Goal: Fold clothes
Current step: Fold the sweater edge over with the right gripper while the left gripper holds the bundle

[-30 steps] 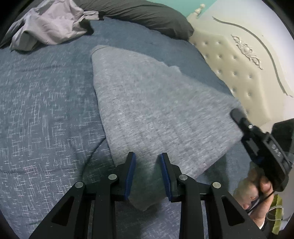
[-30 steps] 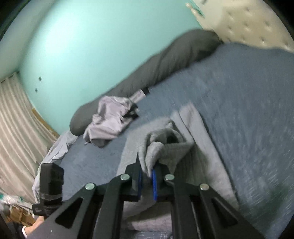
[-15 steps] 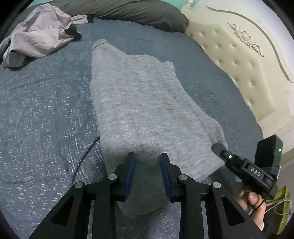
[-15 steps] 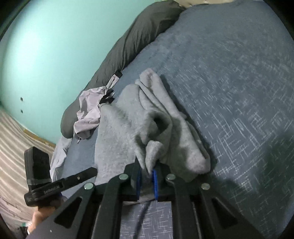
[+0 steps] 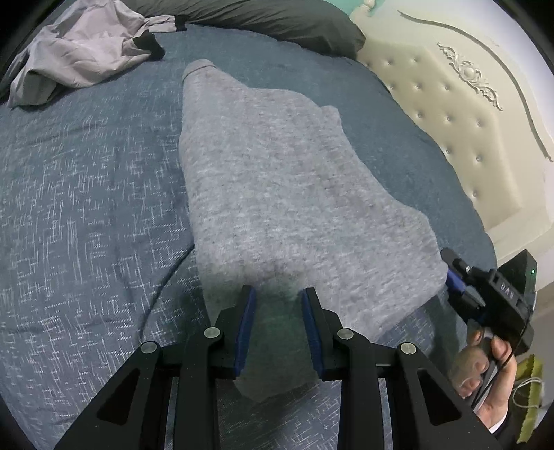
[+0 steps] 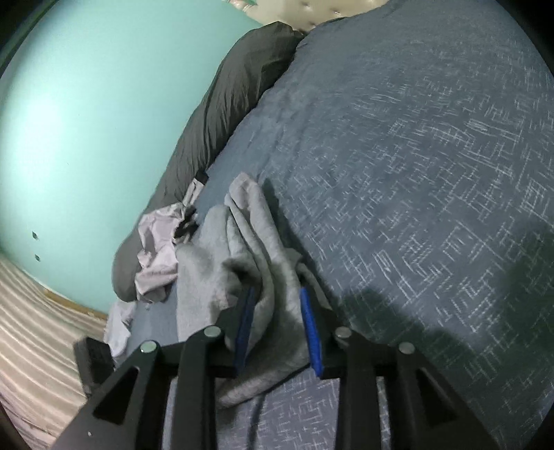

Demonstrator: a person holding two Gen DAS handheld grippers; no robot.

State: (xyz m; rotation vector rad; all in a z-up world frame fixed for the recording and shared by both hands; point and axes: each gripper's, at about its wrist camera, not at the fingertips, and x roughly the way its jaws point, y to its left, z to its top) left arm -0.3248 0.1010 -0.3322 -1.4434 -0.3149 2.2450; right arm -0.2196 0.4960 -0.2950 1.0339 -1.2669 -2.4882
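Though it lies long and mostly flat on the bed (image 5: 86, 194), the sweater (image 5: 277, 180) is soft, thick knit — it will sag and bunch, so hems and corners are the best holds. Both jaws gape, gripping nothing. Only the right view shows bunched folds between its jaws — the left shows smooth cloth.

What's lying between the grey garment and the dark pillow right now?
In the left wrist view, only bare blue bedspread separates the grey garment from the dark pillow.
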